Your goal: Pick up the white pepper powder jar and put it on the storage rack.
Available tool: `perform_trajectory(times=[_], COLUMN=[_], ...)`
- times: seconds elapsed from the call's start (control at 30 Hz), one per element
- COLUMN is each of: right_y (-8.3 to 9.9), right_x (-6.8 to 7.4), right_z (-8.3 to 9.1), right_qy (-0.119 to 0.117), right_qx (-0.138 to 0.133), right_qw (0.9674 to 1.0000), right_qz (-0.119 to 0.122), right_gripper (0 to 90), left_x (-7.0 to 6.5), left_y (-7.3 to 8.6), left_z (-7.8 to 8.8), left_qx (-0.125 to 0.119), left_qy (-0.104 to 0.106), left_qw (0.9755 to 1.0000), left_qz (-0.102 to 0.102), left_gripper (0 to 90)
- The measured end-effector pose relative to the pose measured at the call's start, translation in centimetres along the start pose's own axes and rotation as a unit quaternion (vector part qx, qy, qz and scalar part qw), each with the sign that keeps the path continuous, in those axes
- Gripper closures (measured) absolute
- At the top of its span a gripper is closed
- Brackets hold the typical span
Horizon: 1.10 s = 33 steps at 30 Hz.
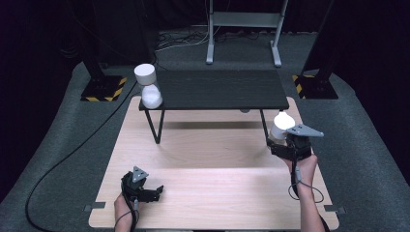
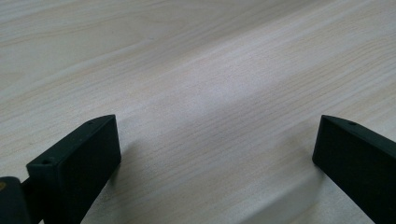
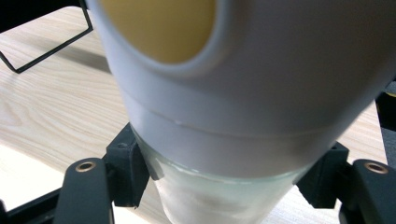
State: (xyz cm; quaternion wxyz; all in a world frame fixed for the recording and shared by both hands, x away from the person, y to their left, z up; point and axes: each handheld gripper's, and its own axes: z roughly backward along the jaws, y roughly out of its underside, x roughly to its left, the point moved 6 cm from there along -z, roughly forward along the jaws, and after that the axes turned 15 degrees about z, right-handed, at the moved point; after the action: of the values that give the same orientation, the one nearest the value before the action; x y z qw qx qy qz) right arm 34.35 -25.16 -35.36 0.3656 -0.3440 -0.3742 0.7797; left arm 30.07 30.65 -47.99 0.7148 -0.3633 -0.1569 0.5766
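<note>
My right gripper (image 1: pixel 280 141) is shut on a white hourglass-shaped object (image 1: pixel 282 123), held off the table near the right leg of the black shelf (image 1: pixel 217 89). In the right gripper view both pads (image 3: pixel 133 170) press its frosted glass lower part (image 3: pixel 219 200). Its white cap (image 3: pixel 261 93), with a yellowish round recess, looms above. A second white hourglass-shaped object (image 1: pixel 148 87) stands on the shelf's left end. My left gripper (image 1: pixel 157 192) rests low at the table's front left. Its jaws are open over bare wood (image 2: pixel 217 154), with nothing between them.
The light wooden table (image 1: pixel 212 164) carries the low black shelf on thin wire legs across its far half. Behind it stand a grey metal frame (image 1: pixel 244 29) and two dark posts on yellow-and-black striped bases (image 1: pixel 104 89). A black cable (image 1: pixel 63 159) runs over the grey floor at the left.
</note>
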Motion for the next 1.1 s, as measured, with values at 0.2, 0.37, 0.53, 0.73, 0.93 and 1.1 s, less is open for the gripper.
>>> perform_trajectory(times=[0.2, 0.37, 0.53, 0.73, 0.93, 1.1], right_y=[-0.5, -0.8, -1.3, -1.7, -2.4, -2.8], right_x=[-0.4, -0.6, -1.1, -1.4, -1.7, -1.8], right_z=[-0.1, -0.2, -0.6, -0.7, -0.8, -0.7], right_qy=[0.003, 0.004, 0.009, 0.010, 0.011, 0.013], right_qx=[0.002, 0.003, 0.011, 0.010, 0.012, 0.012], right_qw=[1.0000, 1.0000, 0.9999, 0.9999, 0.9998, 0.9998], right_qz=[0.001, 0.005, 0.004, 0.004, 0.009, 0.011], right_gripper=[30.4, 30.4, 30.4, 30.4, 30.4, 30.4], left_x=[0.0, 0.0, 0.0, 0.0, 0.0, 0.0], left_y=[0.0, 0.0, 0.0, 0.0, 0.0, 0.0], left_z=[0.0, 0.0, 0.0, 0.0, 0.0, 0.0], left_qx=[0.000, 0.000, 0.000, 0.000, 0.000, 0.000], left_qy=[0.000, 0.000, -0.001, -0.001, -0.002, -0.002], left_qw=[1.0000, 1.0000, 1.0000, 1.0000, 1.0000, 1.0000], left_qz=[0.000, 0.000, 0.001, 0.001, 0.001, 0.001], left_gripper=[1.0, 1.0, 1.2, 1.2, 1.3, 1.3])
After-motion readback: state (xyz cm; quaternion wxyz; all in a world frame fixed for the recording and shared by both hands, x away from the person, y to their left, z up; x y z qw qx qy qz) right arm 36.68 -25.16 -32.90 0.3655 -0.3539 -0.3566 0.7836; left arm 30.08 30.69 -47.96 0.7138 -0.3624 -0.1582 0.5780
